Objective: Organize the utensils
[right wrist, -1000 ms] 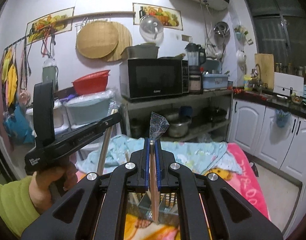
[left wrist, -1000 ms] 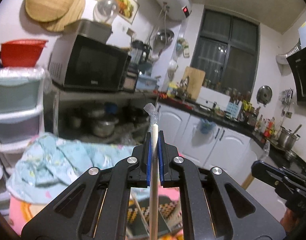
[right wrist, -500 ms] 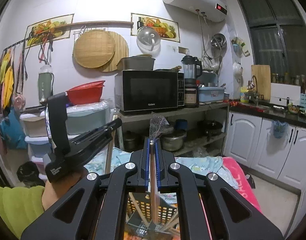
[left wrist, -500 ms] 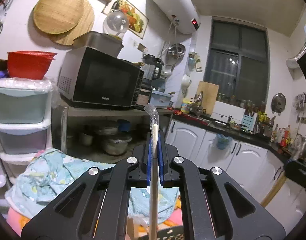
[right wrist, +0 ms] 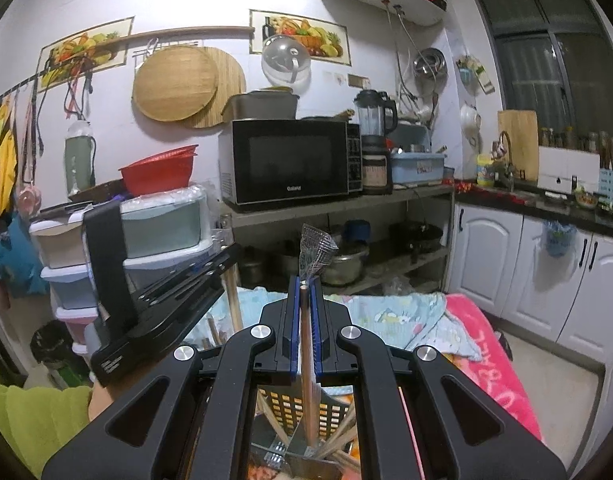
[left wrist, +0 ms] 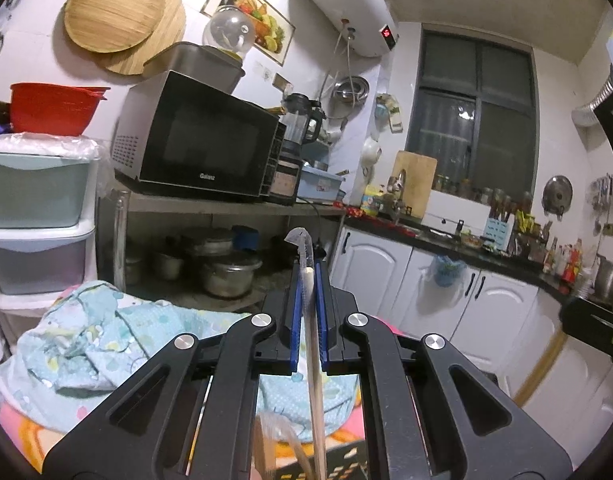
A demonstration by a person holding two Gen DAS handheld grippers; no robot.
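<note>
My left gripper [left wrist: 307, 312] is shut on a pale wooden chopstick [left wrist: 315, 392] in a clear plastic sleeve, held upright. My right gripper [right wrist: 305, 320] is shut on a darker wooden chopstick [right wrist: 306, 364] with a crinkled plastic wrapper at its tip. Its lower end hangs over a black perforated utensil basket [right wrist: 294, 408] that holds several chopsticks. The basket's rim also shows in the left wrist view [left wrist: 346, 460]. The left gripper also shows in the right wrist view [right wrist: 162, 304], to the left, with its chopstick hanging down beside the basket.
A light blue cloth [right wrist: 390, 312] and a pink blanket [right wrist: 490, 356] cover the surface under the basket. A metal shelf with a microwave [right wrist: 290, 160] and pots stands behind. Plastic drawers [left wrist: 34, 216] are at left, white cabinets [right wrist: 546, 276] at right.
Both grippers have risen and tilted up, so the basket sits lower in both views. Each still holds its chopstick.
</note>
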